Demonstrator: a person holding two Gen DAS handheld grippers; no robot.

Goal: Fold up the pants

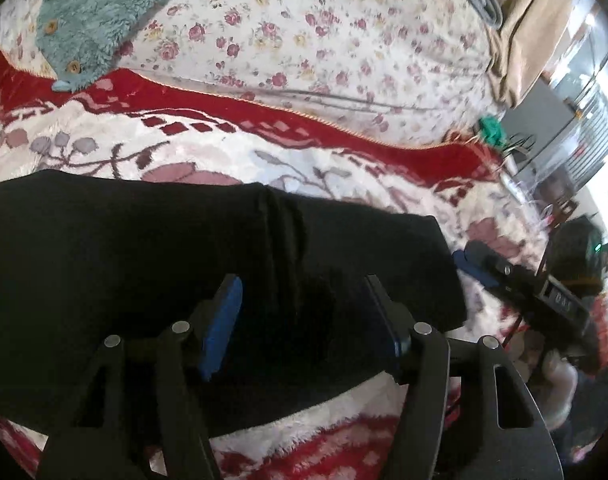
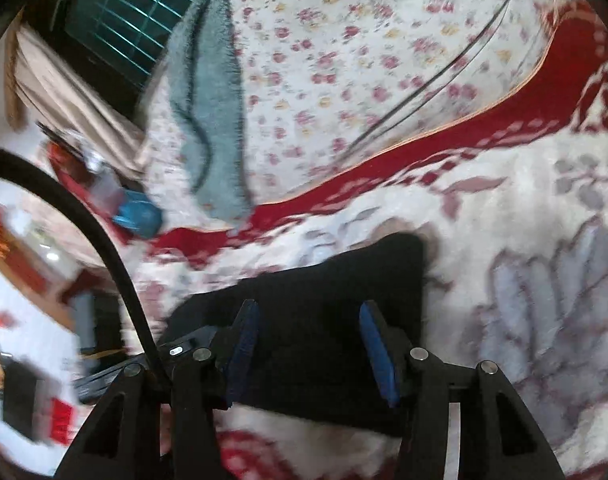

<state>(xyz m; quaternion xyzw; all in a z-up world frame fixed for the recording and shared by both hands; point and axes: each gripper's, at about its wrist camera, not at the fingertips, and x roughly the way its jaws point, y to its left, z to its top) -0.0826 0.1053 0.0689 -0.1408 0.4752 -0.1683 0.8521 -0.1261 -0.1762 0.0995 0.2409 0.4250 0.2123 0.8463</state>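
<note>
The black pants (image 1: 184, 248) lie flat on a white and red fleece blanket (image 1: 224, 152). In the left wrist view they stretch from the left edge to the centre right. My left gripper (image 1: 302, 288) is open and hovers over the pants, with blue pads (image 1: 220, 328) apart and nothing between them. The right gripper shows at the right of that view (image 1: 503, 272). In the right wrist view the pants (image 2: 323, 280) show as a dark block. My right gripper (image 2: 309, 312) is open above them and holds nothing.
A teal fleece garment with wooden buttons (image 1: 88, 12) lies at the back left on a floral quilt (image 1: 323, 28). A grey-blue cloth (image 2: 208, 112) lies on the quilt. A black cable (image 2: 84, 216) arcs at the left. Room clutter lies beyond the bed edge.
</note>
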